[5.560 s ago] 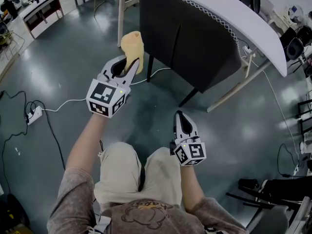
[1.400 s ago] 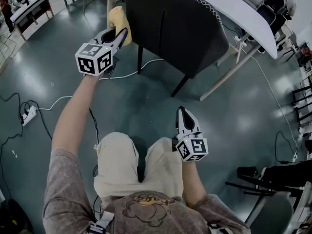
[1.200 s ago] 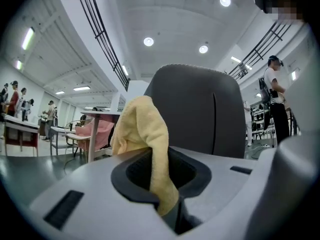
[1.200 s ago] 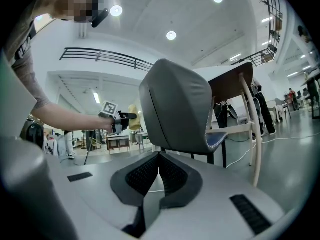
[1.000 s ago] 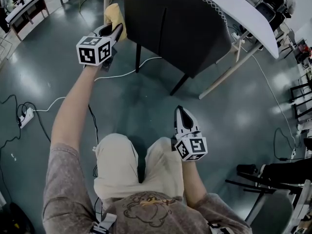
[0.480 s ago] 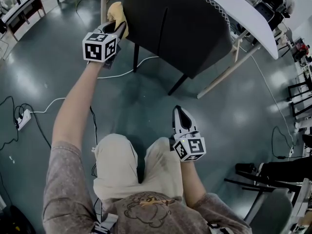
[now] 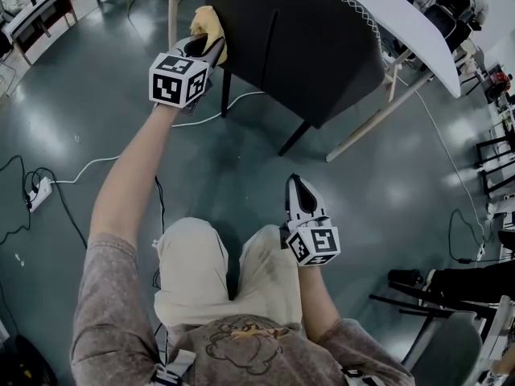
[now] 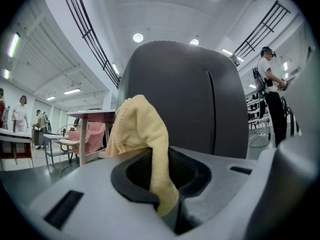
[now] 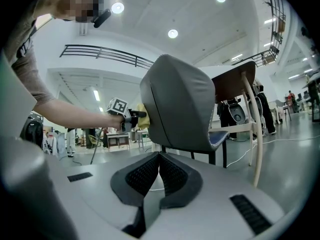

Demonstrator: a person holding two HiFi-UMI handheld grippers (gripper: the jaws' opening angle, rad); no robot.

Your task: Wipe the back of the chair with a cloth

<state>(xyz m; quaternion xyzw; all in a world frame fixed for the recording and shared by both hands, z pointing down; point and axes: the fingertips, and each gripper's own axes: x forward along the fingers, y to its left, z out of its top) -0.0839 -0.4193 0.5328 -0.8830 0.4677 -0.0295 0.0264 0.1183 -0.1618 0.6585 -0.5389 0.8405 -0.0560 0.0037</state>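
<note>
Directly below the head camera are the person's pale shorts (image 7: 217,272). Just ahead of them the right gripper (image 7: 296,185) hangs low over the glossy grey floor (image 7: 96,95), pointing forward. Its own view shows its two dark ribbed pads (image 9: 142,176) pressed together with nothing between them, so it is clenched and empty. Well to its left and further forward, the person's bare left arm (image 7: 129,175) reaches out to the left gripper (image 7: 208,43), which carries its marker cube (image 7: 179,79) at the near end. That gripper is clamped on a yellow cloth (image 8: 142,134). One fold of the cloth runs down into the closed jaws, and the rest bunches up above and slightly left of the tips. Just beyond the left gripper's tips the cloth sits at the left edge of the dark chair back (image 7: 298,47); whether it presses on the upholstery cannot be told. In the left gripper view the chair back fills the middle of the scene, with a vertical seam to the right of the cloth. The chair stands ahead of the right gripper and to the right of the left one, on thin dark legs (image 7: 294,139). A white cable (image 7: 88,168) trails over the floor beneath the left arm to a power strip (image 7: 36,193) far out to the left. Beyond the chair a white table (image 7: 402,22) curves away on pale wooden legs (image 7: 378,119).
</note>
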